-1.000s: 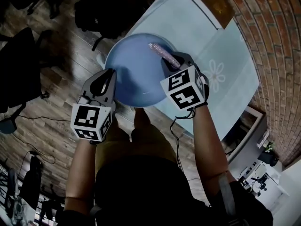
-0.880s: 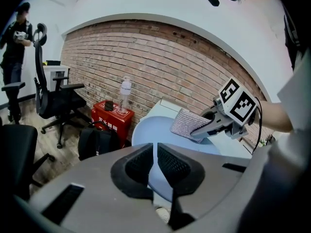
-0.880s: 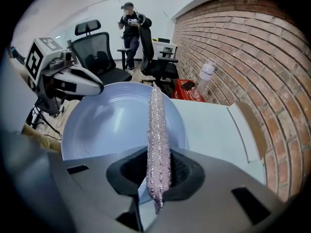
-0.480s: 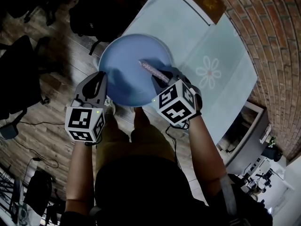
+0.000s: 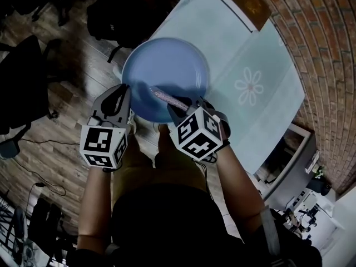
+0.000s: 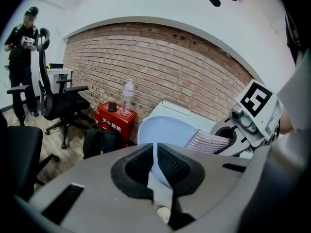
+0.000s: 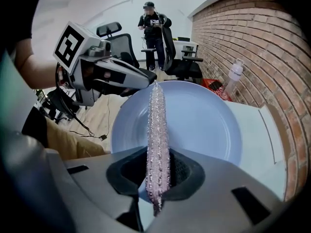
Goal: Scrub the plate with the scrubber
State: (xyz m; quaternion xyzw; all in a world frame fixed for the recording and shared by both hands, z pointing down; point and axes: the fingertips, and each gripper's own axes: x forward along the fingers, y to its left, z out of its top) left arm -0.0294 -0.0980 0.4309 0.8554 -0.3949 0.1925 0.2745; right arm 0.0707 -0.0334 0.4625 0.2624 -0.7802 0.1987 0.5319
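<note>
The blue plate (image 5: 167, 65) is held over the edge of the table (image 5: 245, 54), its near rim clamped by the left gripper (image 5: 125, 93). The right gripper (image 5: 179, 107) grasps the pink scrubber (image 5: 166, 97), which lies across the plate's near part. Scrubbing looks under way, but I cannot judge how much remains.

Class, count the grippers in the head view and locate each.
2. The left gripper grips the blue plate at its left rim; the right gripper holds the scrubber over it.
</note>
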